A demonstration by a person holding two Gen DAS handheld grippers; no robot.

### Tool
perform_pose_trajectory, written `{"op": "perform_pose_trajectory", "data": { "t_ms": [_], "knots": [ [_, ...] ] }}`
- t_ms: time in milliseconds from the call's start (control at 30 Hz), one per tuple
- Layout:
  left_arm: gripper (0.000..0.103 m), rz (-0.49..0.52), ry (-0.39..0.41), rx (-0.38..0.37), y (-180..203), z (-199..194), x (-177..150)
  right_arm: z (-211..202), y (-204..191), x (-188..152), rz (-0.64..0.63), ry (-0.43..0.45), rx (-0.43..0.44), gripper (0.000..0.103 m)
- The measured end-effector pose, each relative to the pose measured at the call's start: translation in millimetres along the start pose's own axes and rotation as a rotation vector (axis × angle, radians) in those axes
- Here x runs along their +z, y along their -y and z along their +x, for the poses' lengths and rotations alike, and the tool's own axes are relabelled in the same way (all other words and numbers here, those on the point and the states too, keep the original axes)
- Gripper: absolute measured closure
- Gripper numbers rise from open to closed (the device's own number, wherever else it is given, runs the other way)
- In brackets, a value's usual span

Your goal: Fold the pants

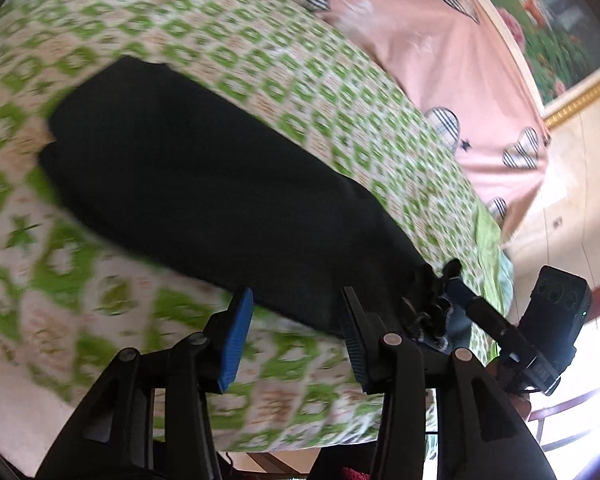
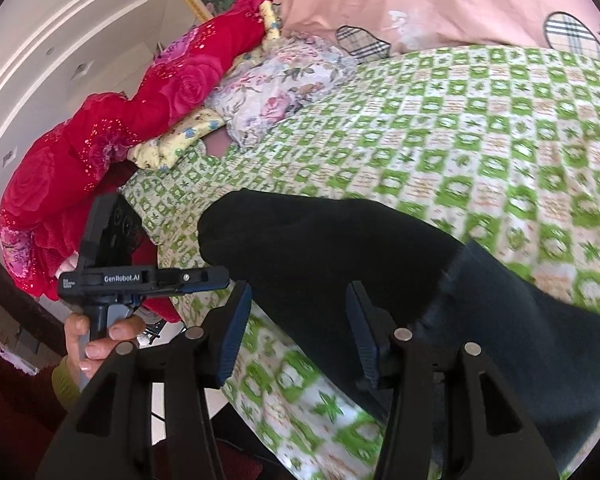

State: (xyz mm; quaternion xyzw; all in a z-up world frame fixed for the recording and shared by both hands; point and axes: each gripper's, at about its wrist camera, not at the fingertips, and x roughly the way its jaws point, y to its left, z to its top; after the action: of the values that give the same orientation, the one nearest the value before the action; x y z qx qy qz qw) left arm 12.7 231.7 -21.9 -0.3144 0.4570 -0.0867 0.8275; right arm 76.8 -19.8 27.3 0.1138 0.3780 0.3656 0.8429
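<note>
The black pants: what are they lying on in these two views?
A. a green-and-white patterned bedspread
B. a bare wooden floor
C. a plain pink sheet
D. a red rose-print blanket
A: the black pants stretch across the green-and-white patterned bedspread, which shows around them on all sides in the left wrist view too; the red rose-print blanket is bunched at the bed's far edge, apart from them.

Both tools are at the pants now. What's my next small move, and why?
Probably shut the left tool on the near edge of the pants: its jaws stand wide open with black fabric lying between them, and nothing is gripped yet.
</note>
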Motion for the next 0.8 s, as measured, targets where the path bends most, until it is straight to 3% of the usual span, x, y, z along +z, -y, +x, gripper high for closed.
{"op": "perform_pose_trajectory", "data": {
  "t_ms": [400,800],
  "knots": [
    [0.052,-0.119,0.099,0.078,-53,-50,4,62,-29,36,-0.065,-0.095,0.086,0.046],
    [0.046,-0.270,0.138,0.086,-100,-78,8,110,-62,76,-0.153,-0.169,0.117,0.043]
  ]
}}
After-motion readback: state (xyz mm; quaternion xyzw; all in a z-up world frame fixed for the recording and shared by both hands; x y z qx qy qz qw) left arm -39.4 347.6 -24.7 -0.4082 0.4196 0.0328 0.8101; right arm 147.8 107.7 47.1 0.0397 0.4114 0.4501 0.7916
